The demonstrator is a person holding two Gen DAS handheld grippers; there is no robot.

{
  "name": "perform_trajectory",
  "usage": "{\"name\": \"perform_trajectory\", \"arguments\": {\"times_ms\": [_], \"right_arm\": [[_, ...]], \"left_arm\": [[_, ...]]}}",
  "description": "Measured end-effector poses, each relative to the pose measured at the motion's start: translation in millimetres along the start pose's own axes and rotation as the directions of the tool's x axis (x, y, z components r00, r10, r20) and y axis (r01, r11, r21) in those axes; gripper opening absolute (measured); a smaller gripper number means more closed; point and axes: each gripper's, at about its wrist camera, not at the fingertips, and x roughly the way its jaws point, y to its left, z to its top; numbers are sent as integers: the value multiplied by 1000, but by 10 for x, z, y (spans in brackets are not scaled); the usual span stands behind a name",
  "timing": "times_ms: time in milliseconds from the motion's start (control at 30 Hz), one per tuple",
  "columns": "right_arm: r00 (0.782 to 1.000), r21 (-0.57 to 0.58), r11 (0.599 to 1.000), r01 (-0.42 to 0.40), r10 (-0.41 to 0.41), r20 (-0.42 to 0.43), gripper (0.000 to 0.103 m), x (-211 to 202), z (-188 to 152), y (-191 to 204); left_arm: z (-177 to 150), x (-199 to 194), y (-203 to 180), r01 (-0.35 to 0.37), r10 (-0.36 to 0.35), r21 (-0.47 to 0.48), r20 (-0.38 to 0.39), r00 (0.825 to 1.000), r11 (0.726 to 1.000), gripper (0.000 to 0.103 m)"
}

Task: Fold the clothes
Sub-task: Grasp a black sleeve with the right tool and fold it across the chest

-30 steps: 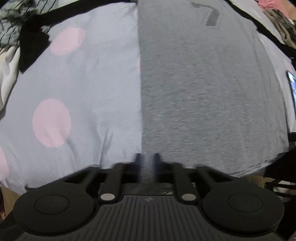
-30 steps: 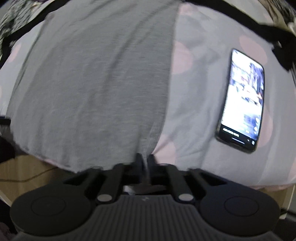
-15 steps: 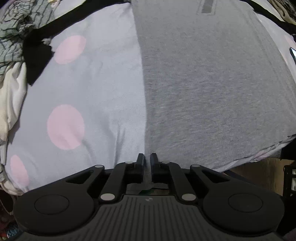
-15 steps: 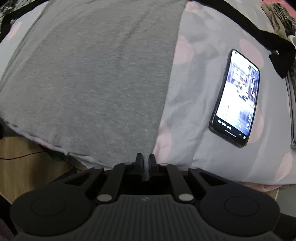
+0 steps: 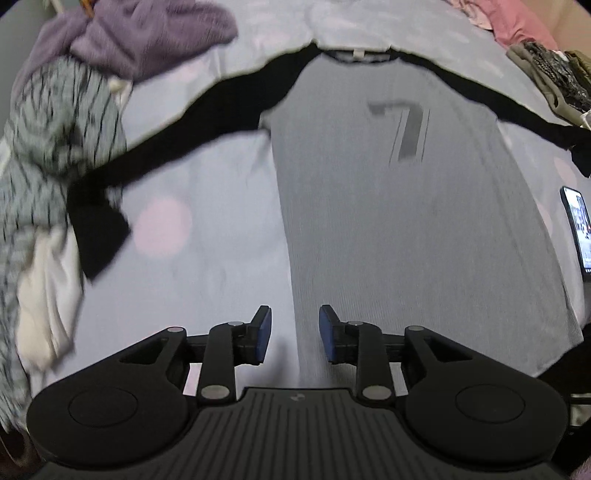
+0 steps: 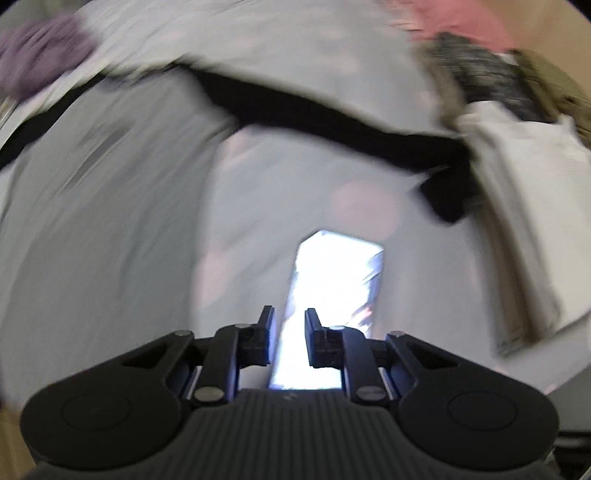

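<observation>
A grey raglan shirt (image 5: pixel 413 229) with black sleeves lies spread flat, front up, on a bed sheet (image 5: pixel 221 236) of pale lilac with pink dots. A dark "7" (image 5: pixel 404 129) is printed on its chest, and the neckline points away from the camera. The left sleeve (image 5: pixel 155 155) stretches out over the sheet toward a heap of striped and white clothes (image 5: pixel 48 177) at the bed's edge, with a purple garment (image 5: pixel 147 33) beyond it.

The left tongs (image 5: pixel 295 334) hang above the shirt's near left edge, their blue-padded jaws opening with nothing between them; the cloth lies below, untouched.

The right wrist view is heavily blurred. The right tongs (image 6: pixel 289 336) are likewise opening and hold nothing; they hover over a lit smartphone (image 6: pixel 332 291) that lies on the sheet just beside the shirt's right side. The other black sleeve (image 6: pixel 325 125) runs across the sheet beyond the phone, its cuff reaching a pile of folded pale and dark clothes (image 6: pixel 517 147) on the right. A pink garment (image 6: pixel 461 18) shows at the far corner
</observation>
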Motion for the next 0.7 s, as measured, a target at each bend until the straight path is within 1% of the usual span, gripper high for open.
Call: {"name": "perform_trajectory", "arguments": {"times_ms": [33, 67, 100, 133, 200, 333, 400, 500, 567, 600, 633, 667, 700], "right_arm": [[999, 57, 998, 29, -29, 12, 19, 60, 103, -155], [998, 114, 992, 52, -55, 21, 21, 126, 196, -303], [997, 170, 983, 71, -76, 27, 26, 199, 279, -442], [995, 219, 972, 89, -98, 32, 28, 279, 363, -576], [991, 274, 954, 117, -131, 33, 36, 430, 483, -798], [983, 292, 944, 152, -174, 50, 36, 694, 678, -1074], [978, 270, 947, 171, -197, 70, 37, 774, 751, -1112], [975, 226, 958, 175, -200, 93, 36, 902, 854, -1132], [972, 208, 961, 183, -208, 105, 33, 978, 917, -1134], [970, 204, 960, 193, -217, 108, 19, 1001, 946, -1131], [968, 200, 959, 202, -226, 107, 8, 1010, 972, -1132], [968, 198, 959, 203, -228, 108, 4, 1006, 989, -1135], [969, 197, 961, 194, -220, 117, 4, 981, 1001, -1124]], "left_arm": [[69, 12, -1, -3, 3, 5, 9, 1000, 1000, 27], [137, 26, -3, -6, 6, 9, 18, 1000, 1000, 27], [205, 39, -5, -9, 9, 13, 26, 1000, 1000, 27], [266, 62, 6, -12, 12, 14, 31, 999, 1000, 27], [363, 147, 42, -13, 13, 5, 36, 999, 1000, 27], [491, 315, 20, 4, -3, -18, 18, 1000, 1000, 27], [533, 373, -24, 8, -8, 0, 6, 1000, 1000, 27], [579, 432, -113, 3, -3, 36, -3, 1000, 999, 27], [595, 450, -177, -8, 8, 58, -2, 1000, 998, 27], [602, 459, -202, -13, 13, 67, 0, 1000, 998, 27], [606, 460, -221, -15, 15, 71, 1, 1000, 997, 27], [612, 460, -226, -13, 13, 71, 2, 1000, 997, 27], [612, 452, -233, -8, 8, 72, 7, 1000, 997, 27]]}}
